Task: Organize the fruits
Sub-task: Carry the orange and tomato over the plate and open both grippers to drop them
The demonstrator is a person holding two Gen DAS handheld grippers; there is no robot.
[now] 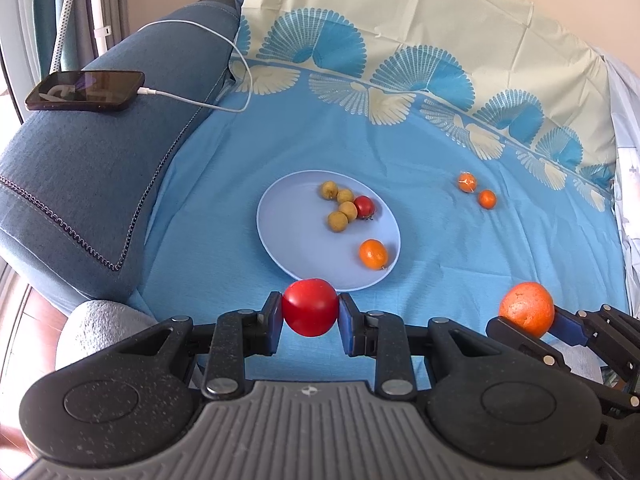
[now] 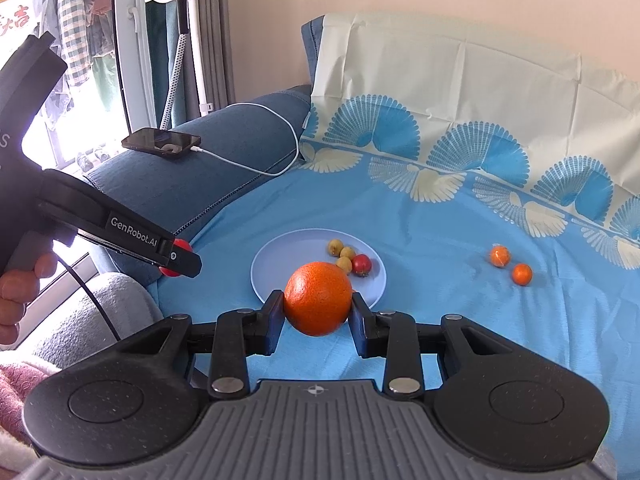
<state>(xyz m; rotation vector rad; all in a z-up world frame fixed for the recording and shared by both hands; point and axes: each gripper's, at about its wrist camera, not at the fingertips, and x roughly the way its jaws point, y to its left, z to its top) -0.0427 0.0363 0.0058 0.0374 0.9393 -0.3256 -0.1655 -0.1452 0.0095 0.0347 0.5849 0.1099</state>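
My left gripper (image 1: 310, 309) is shut on a red tomato (image 1: 310, 306), just in front of the near rim of a pale blue plate (image 1: 288, 236). On the plate lie several small yellow-green fruits (image 1: 340, 204), a small red tomato (image 1: 364, 206) and a small orange (image 1: 373, 254). My right gripper (image 2: 318, 306) is shut on a large orange (image 2: 318, 298), held above the cloth near the plate (image 2: 280, 264). In the left wrist view that orange (image 1: 527, 309) shows at the right. Two small oranges (image 1: 476, 190) (image 2: 510, 264) lie loose on the blue cloth, to the right of the plate.
A blue patterned cloth (image 1: 440, 240) covers the sofa seat. A phone (image 1: 86, 90) on a white charging cable (image 1: 224, 64) rests on the blue armrest at left. A person's hand (image 2: 20, 288) holds the left gripper's handle. A garment steamer stand (image 2: 184, 20) is behind the sofa.
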